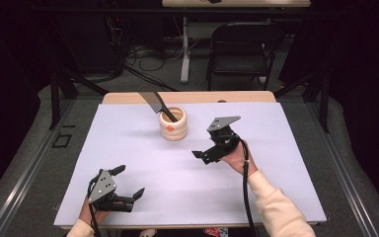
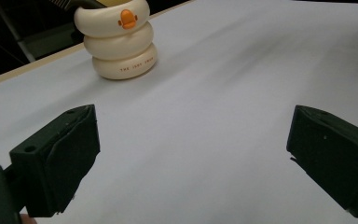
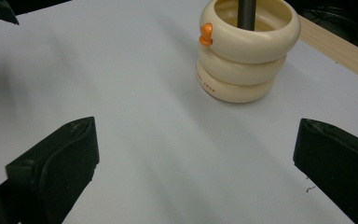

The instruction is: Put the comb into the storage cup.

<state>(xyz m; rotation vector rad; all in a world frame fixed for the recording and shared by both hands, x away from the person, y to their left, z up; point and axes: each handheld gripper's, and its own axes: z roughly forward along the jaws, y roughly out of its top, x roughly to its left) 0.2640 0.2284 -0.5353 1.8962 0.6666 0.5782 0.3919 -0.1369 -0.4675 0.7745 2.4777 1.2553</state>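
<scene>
Holder (image 1: 173,124), cream-coloured and formed of three stacked rings with a small orange duck bill on its side, stands upright toward the far middle of the white surface (image 1: 143,197). A black comb (image 1: 154,102) rests in it, handle down, toothed end leaning out to the far left. Right tongs (image 1: 214,147) sit just to the right of the holder and slightly nearer the person, apart from it; jaws stand wide with nothing between them, and the right gripper view shows the holder (image 3: 247,51) ahead, right of centre. Left tongs (image 1: 129,181) lie near the front left corner of the surface, well apart from the holder, jaws likewise wide and empty; the left gripper view places the holder (image 2: 119,39) far ahead at upper left.
</scene>
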